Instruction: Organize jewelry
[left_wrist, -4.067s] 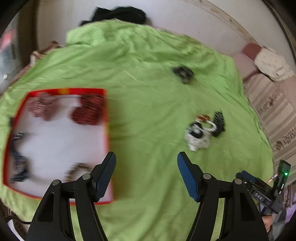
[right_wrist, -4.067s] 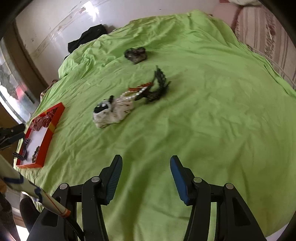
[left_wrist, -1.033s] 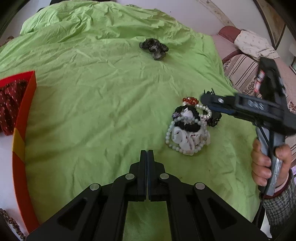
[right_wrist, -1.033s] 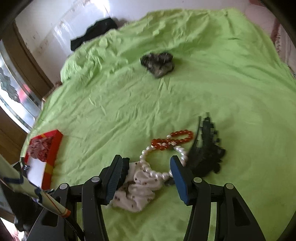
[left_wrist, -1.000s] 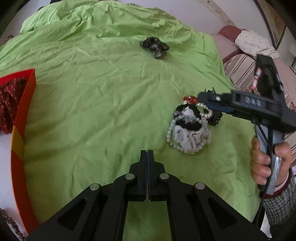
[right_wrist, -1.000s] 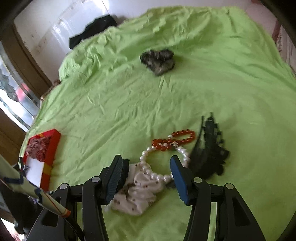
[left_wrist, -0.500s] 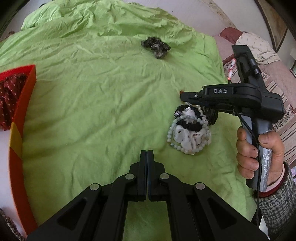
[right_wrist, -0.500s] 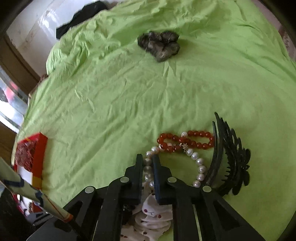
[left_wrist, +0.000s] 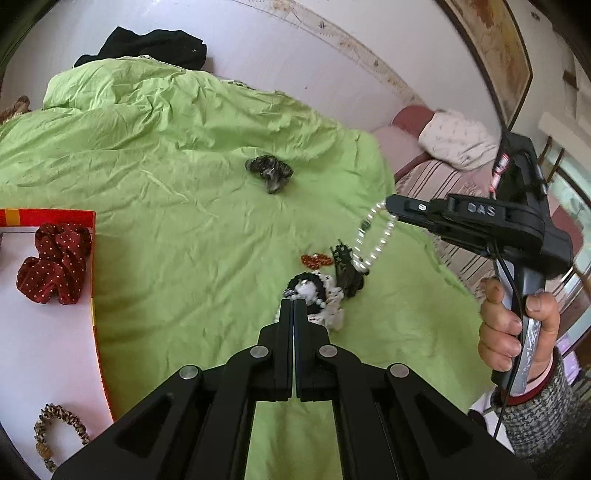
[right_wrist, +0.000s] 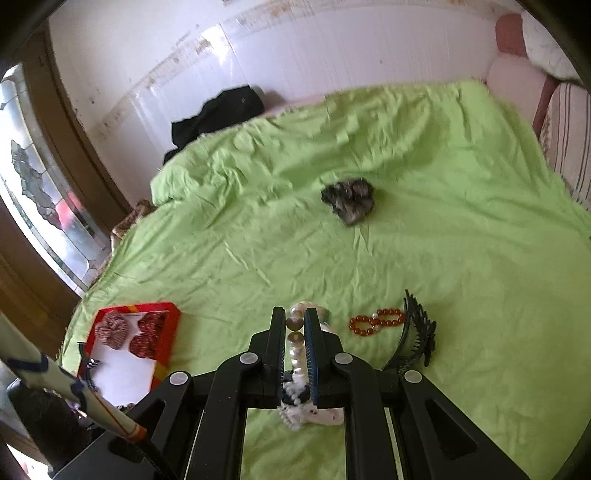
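Observation:
My right gripper (right_wrist: 294, 325) is shut on a white pearl bracelet (left_wrist: 373, 238) and holds it in the air above the green bedspread (left_wrist: 177, 206); the bracelet (right_wrist: 295, 345) hangs between its fingers. Below lie a red bead bracelet (right_wrist: 376, 322), a black hair comb (right_wrist: 415, 338) and a white spotted scrunchie (left_wrist: 321, 299). My left gripper (left_wrist: 293, 314) is shut and empty, just short of the scrunchie. The red-rimmed white tray (left_wrist: 22, 332) at the left holds red scrunchies (left_wrist: 55, 266) and a leopard-print band (left_wrist: 59, 430).
A dark grey scrunchie (left_wrist: 269, 171) lies farther back on the bedspread. Black clothing (left_wrist: 147, 44) lies by the white wall. A striped sofa with a pillow (left_wrist: 454, 142) stands to the right. The bed edge runs along the right side.
My right gripper closed on the pearl bracelet and lifted it off the pile. The left gripper stayed shut and its view tilted up.

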